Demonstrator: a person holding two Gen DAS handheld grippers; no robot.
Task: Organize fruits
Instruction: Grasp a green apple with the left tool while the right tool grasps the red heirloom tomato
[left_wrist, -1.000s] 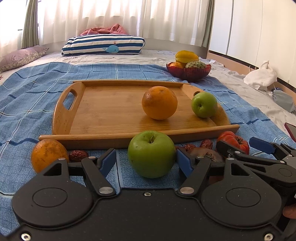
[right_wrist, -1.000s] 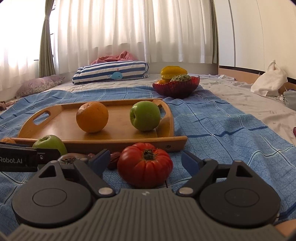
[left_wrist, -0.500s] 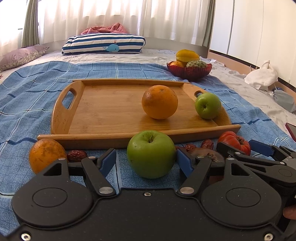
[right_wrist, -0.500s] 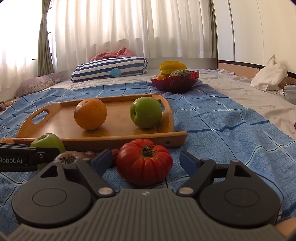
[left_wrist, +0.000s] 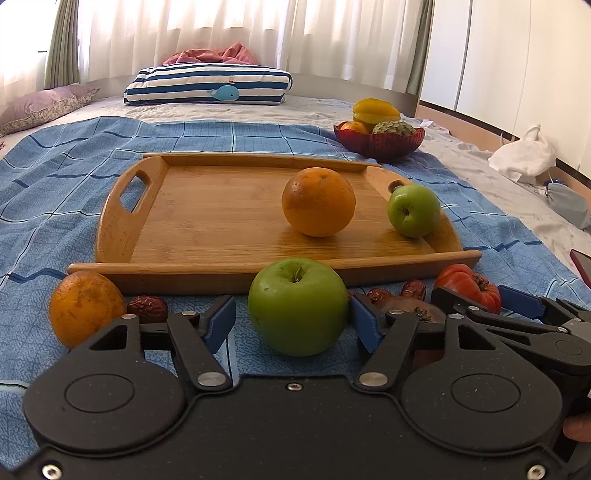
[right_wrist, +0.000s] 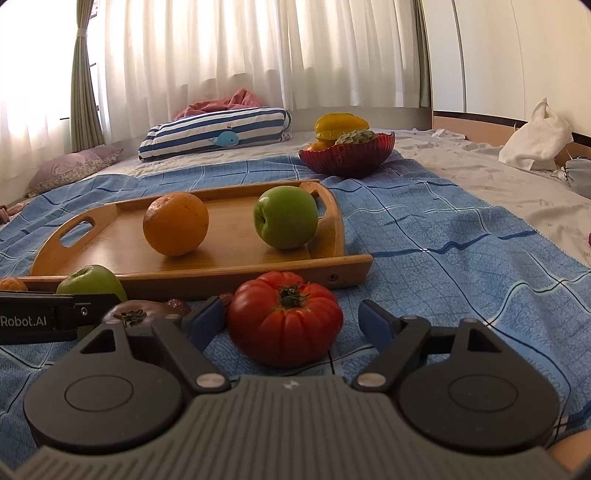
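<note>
A big green apple (left_wrist: 297, 306) lies on the blue cloth in front of the wooden tray (left_wrist: 122, 221). My left gripper (left_wrist: 291, 312) straddles it, jaws closing, with a gap still showing at the left pad. A ribbed red tomato (right_wrist: 284, 317) sits between the open fingers of my right gripper (right_wrist: 291, 310), clear of both pads. On the tray rest an orange (left_wrist: 318, 201) and a smaller green apple (left_wrist: 413, 210). A second orange (left_wrist: 85, 306) and red dates (left_wrist: 147, 308) lie at the left, a dark tomato (right_wrist: 136, 314) between the grippers.
A red bowl (left_wrist: 380, 142) of fruit stands beyond the tray's far right corner. A striped pillow (left_wrist: 207, 86) lies at the back by the curtains. A white bag (right_wrist: 535, 138) sits at the far right. The tray's near rim (right_wrist: 347, 258) rises just past both fruits.
The left fingers have drawn a little closer around the green apple. Both grippers have otherwise kept their place, and no fruit has moved.
</note>
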